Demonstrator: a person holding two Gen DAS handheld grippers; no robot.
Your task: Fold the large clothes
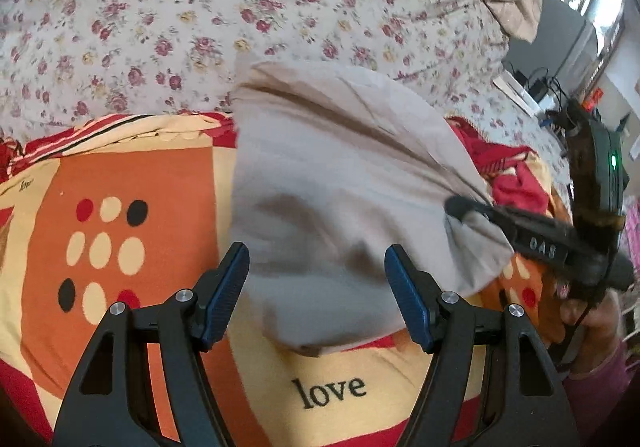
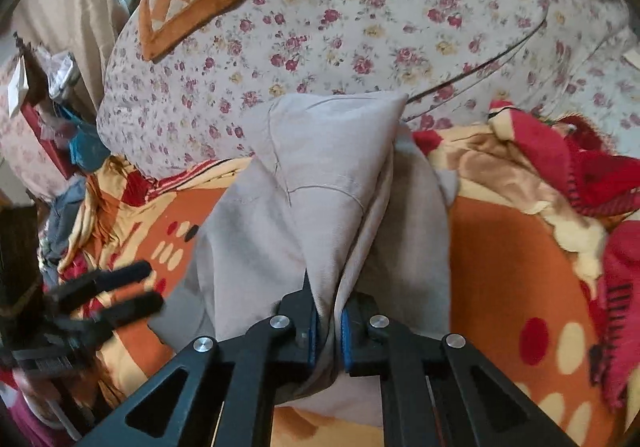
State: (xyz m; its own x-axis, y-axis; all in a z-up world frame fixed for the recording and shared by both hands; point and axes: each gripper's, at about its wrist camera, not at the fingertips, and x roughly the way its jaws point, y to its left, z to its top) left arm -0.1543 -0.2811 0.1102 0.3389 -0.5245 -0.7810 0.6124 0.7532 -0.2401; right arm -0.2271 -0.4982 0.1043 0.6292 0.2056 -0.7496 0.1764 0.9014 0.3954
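The right tongs (image 2: pixel 330 331) are clamped on a bunched edge of the grey garment (image 2: pixel 320 183). The left tongs (image 1: pixel 316 295) stand apart above its near edge, touching nothing, over the orange blanket (image 1: pixel 160 215).

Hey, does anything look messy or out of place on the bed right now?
The red blanket lies crumpled in a heap at the edge of the orange bedspread instead of spread flat. The grey garment is bunched too, but only because the right hand-held gripper pinches it.
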